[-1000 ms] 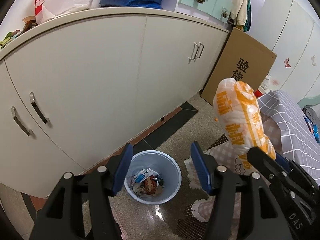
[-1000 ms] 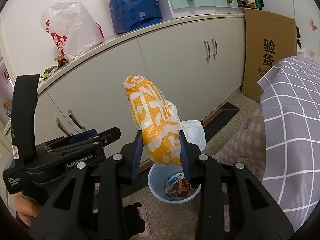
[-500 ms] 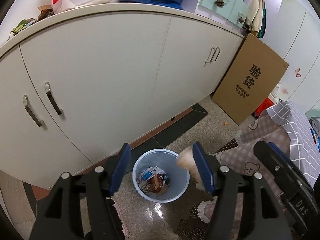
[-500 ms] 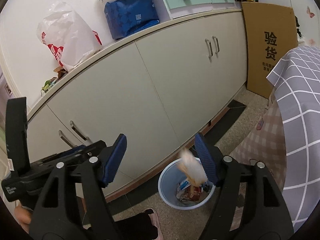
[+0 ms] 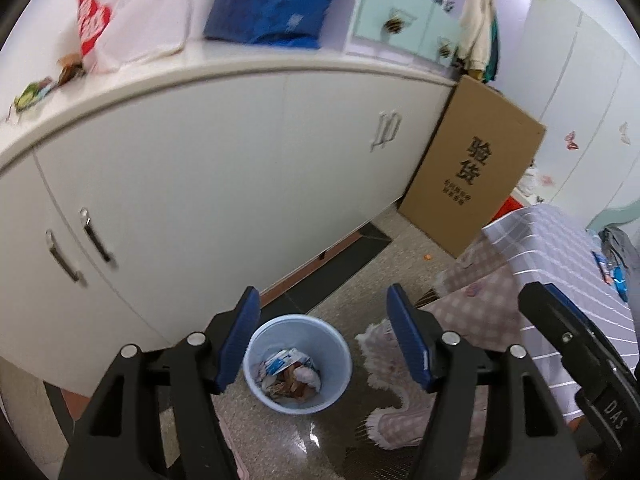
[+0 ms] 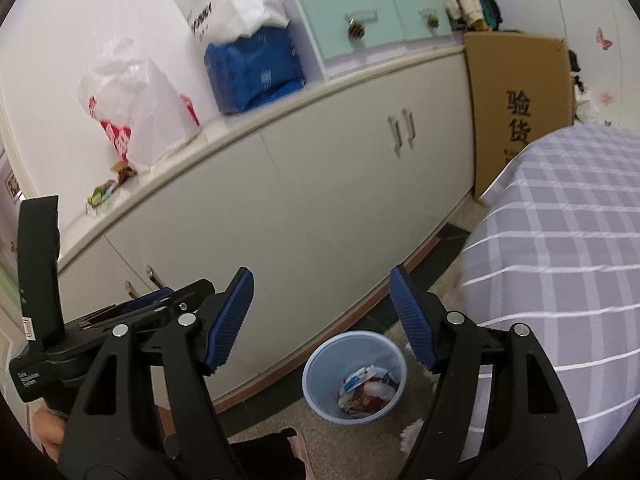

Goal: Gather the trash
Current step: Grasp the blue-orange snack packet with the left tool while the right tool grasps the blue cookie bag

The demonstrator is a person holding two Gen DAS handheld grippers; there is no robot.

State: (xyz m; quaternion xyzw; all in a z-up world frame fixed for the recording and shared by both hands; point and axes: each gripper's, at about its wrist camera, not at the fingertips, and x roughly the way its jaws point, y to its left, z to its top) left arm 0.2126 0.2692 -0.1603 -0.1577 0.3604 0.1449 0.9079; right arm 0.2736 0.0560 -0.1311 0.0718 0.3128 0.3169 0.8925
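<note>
On the floor by the white cupboards (image 5: 224, 184) stands a blue bin (image 5: 298, 364) with trash (image 5: 290, 372) inside. From the left side, the left gripper (image 5: 322, 340) hangs over it, jaws wide apart and holding nothing. Next the right gripper (image 6: 322, 320) hangs above the bin (image 6: 354, 376) too, wide apart and holding nothing. At the right is a checked cloth (image 6: 560, 248).

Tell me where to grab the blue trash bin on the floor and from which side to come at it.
Grip the rim of the blue trash bin on its near side, coming down from above, one finger inside and one outside. It stands upright and open-topped, and looks too wide to straddle. The cabinet blocks its far side. Both the left gripper and right gripper are open and empty.
</note>
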